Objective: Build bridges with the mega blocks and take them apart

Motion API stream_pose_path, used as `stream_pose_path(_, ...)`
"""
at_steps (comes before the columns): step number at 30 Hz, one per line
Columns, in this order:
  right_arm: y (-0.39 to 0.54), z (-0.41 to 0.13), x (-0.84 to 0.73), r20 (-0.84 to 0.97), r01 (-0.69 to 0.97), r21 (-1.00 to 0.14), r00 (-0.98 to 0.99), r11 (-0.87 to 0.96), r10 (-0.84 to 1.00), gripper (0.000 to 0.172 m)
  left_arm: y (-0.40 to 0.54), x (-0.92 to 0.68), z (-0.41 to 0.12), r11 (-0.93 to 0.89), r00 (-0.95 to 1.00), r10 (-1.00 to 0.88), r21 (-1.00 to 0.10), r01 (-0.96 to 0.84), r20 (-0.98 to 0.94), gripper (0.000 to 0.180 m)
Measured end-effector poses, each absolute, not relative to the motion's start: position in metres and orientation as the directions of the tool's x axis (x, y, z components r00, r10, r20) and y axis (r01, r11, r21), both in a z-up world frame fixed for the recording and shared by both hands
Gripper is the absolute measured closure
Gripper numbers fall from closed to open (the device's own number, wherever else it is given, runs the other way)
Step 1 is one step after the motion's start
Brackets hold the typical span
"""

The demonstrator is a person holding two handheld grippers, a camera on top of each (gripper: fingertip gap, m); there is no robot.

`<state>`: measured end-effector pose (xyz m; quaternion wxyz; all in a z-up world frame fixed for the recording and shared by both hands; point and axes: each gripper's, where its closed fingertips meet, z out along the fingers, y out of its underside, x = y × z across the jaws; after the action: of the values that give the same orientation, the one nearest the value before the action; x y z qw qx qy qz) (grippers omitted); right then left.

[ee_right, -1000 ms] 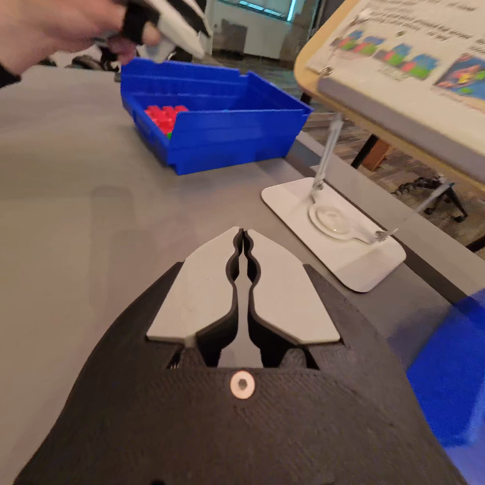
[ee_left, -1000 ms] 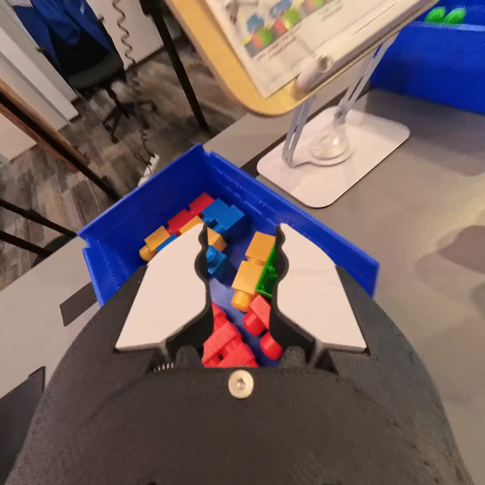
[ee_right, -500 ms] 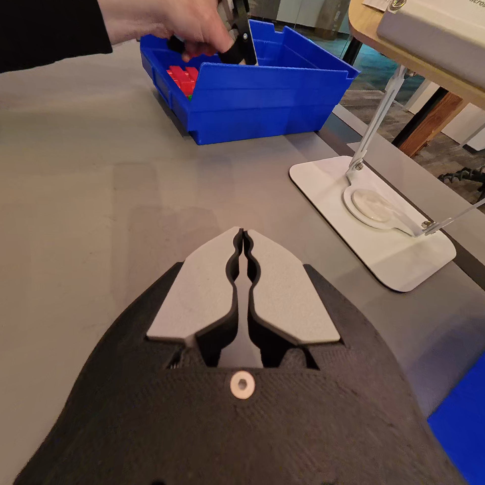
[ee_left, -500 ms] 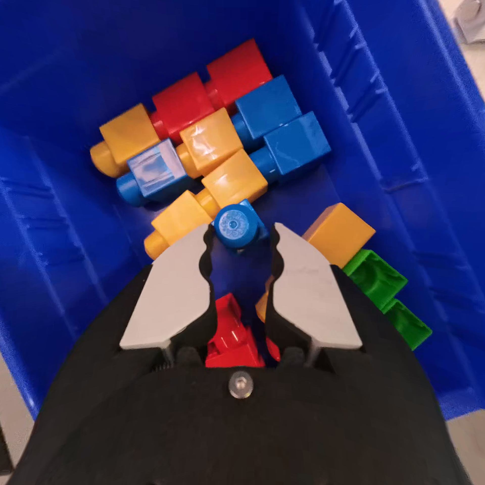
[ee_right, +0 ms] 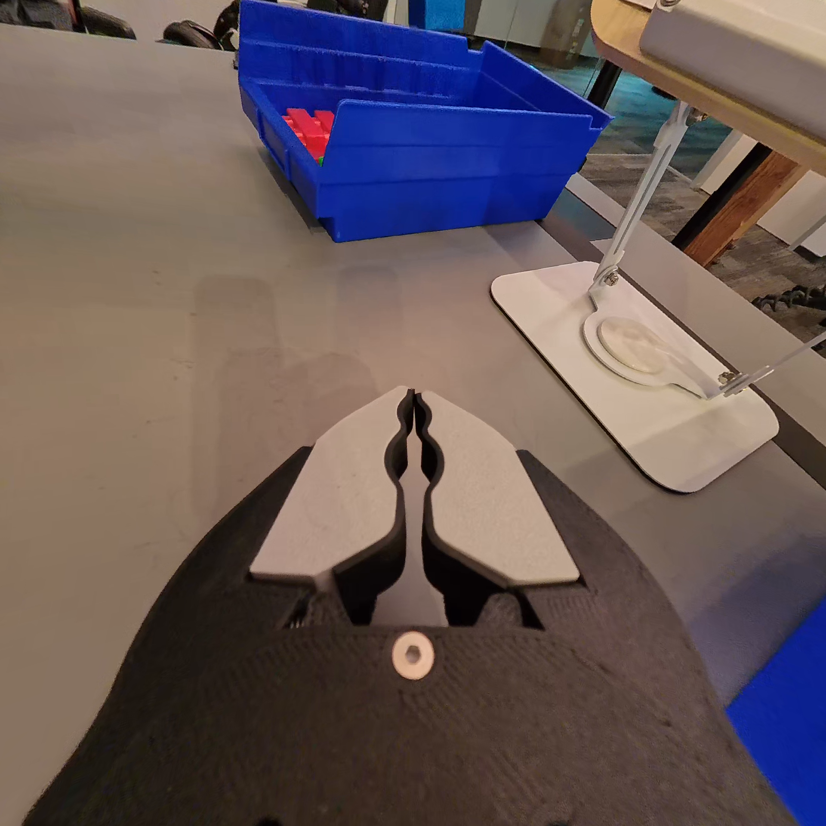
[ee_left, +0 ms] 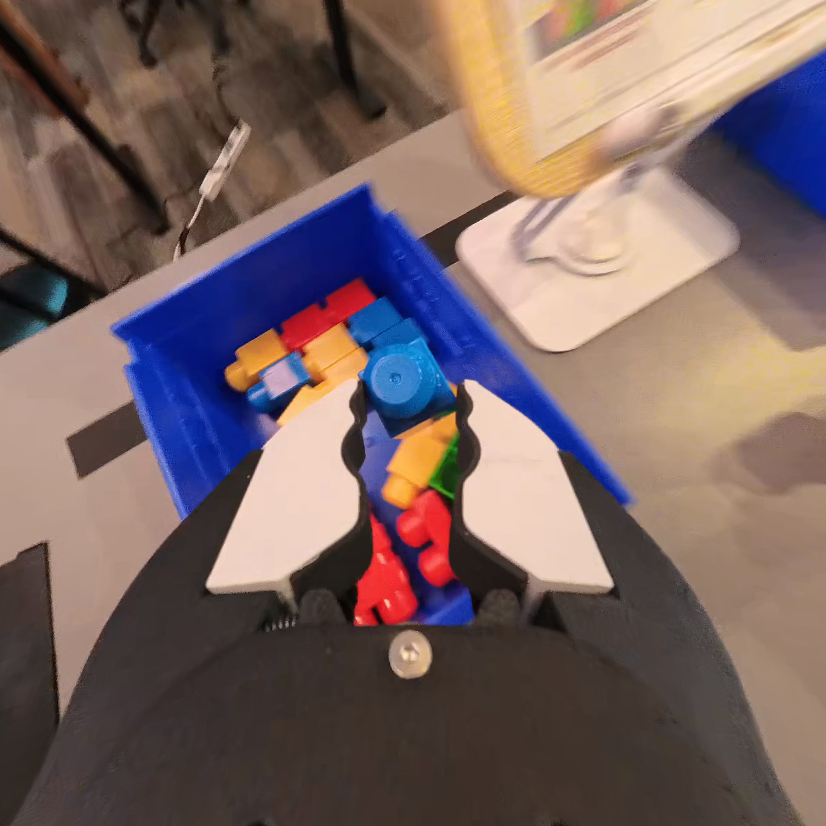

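1. Two grippers are mine: my left gripper [ee_left: 407,393] is clamped on a blue single-stud block [ee_left: 404,386], both fingertips pressed to its sides, stud facing the camera.
2. It hangs above the blue bin [ee_left: 250,313], where red, yellow, blue and green blocks [ee_left: 322,339] lie.
3. My right gripper [ee_right: 413,394] is closed with nothing in it, over the grey table [ee_right: 179,313] near the white stand base [ee_right: 634,380].

blue block [ee_left: 409,388]: single-stud, stud facing the camera, tilted, clamped between the fingertips above the bin
other blocks [ee_left: 313,339]: red, yellow, blue, green, jumbled in the blue bin [ee_left: 187,402]
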<state>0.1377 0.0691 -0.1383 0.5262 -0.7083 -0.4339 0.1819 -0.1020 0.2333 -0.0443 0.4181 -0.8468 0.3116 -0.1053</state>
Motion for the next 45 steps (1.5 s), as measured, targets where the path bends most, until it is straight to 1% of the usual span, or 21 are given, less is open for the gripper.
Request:
stream_pose_path(3,0.069,-0.139,0.138,0.183,0.413,-0.907,0.559,-0.080,0.809,0.172,0.174,-0.060,-0.015,-0.346,0.675,-0.731,-0.801,-0.488,-0.095,0.143)
stream_pose_path(5,0.070,-0.138,0.139,0.170,0.402,-0.911,0.561,-0.088,0.810,0.172,0.134,-0.026,-0.016,-0.293,0.581,-0.809,-0.799,-0.526,-0.086,0.142)
stream_pose_path(11,0.071,-0.139,0.141,0.155,0.391,-0.915,0.567,-0.099,0.809,0.172,0.051,0.058,-0.079,-0.255,0.351,-0.936,-0.740,-0.623,0.028,0.143)
stream_pose_path(15,0.072,-0.141,0.144,0.144,0.387,-0.916,0.572,-0.110,0.807,0.172,0.034,0.081,-0.122,-0.273,0.293,-0.952,-0.678,-0.682,0.088,0.143)
stream_pose_path(18,0.072,-0.140,0.144,0.137,0.382,-0.917,0.569,-0.113,0.811,0.172,0.028,0.088,-0.143,-0.285,0.269,-0.955,-0.635,-0.718,0.125,0.142)
stream_pose_path(22,0.069,-0.142,0.141,0.140,0.391,-0.914,0.554,-0.107,0.820,0.172,0.025,0.090,-0.167,-0.276,0.259,-0.959,-0.577,-0.768,0.114,0.142)
stream_pose_path(26,0.068,-0.142,0.139,0.132,0.388,-0.915,0.548,-0.111,0.826,0.172,0.026,0.094,-0.168,-0.300,0.269,-0.952,-0.592,-0.748,0.144,0.141)
stream_pose_path(28,0.068,-0.143,0.140,0.131,0.386,-0.916,0.550,-0.112,0.825,0.172,0.028,0.093,-0.162,-0.303,0.280,-0.950,-0.608,-0.734,0.136,0.124)
stream_pose_path(30,0.069,-0.142,0.141,0.125,0.380,-0.918,0.553,-0.116,0.824,0.172,0.031,0.086,-0.153,-0.305,0.292,-0.948,-0.622,-0.722,0.126,0.116)
stream_pose_path(31,0.069,-0.142,0.142,0.123,0.377,-0.919,0.554,-0.116,0.823,0.172,0.034,0.080,-0.146,-0.302,0.302,-0.947,-0.631,-0.714,0.112,0.115)
stream_pose_path(34,0.070,-0.141,0.143,0.113,0.367,-0.922,0.558,-0.122,0.822,0.172,0.061,0.046,-0.111,-0.291,0.380,-0.925,-0.678,-0.675,0.018,0.115)
stream_pose_path(38,0.070,-0.143,0.141,0.104,0.367,-0.921,0.552,-0.129,0.827,0.172,0.125,-0.021,-0.066,-0.312,0.535,-0.837,-0.705,-0.637,-0.113,0.125)
stream_pose_path(40,0.069,-0.144,0.141,0.108,0.370,-0.920,0.549,-0.125,0.829,0.172,0.161,-0.056,-0.060,-0.372,0.619,-0.773,-0.689,-0.622,-0.141,0.128)
stream_pose_path(43,0.070,-0.143,0.141,0.108,0.368,-0.922,0.549,-0.124,0.829,0.172,0.212,-0.099,-0.072,-0.465,0.694,-0.699,-0.629,-0.623,-0.170,0.134)
stream_pose_path(44,0.070,-0.143,0.141,0.106,0.367,-0.922,0.548,-0.125,0.829,0.171,0.226,-0.111,-0.082,-0.478,0.688,-0.697,-0.586,-0.654,-0.200,0.134)
stream_pose_path(45,0.070,-0.143,0.141,0.105,0.366,-0.922,0.548,-0.126,0.830,0.171,0.239,-0.123,-0.094,-0.504,0.681,-0.694,-0.519,-0.691,-0.233,0.131)
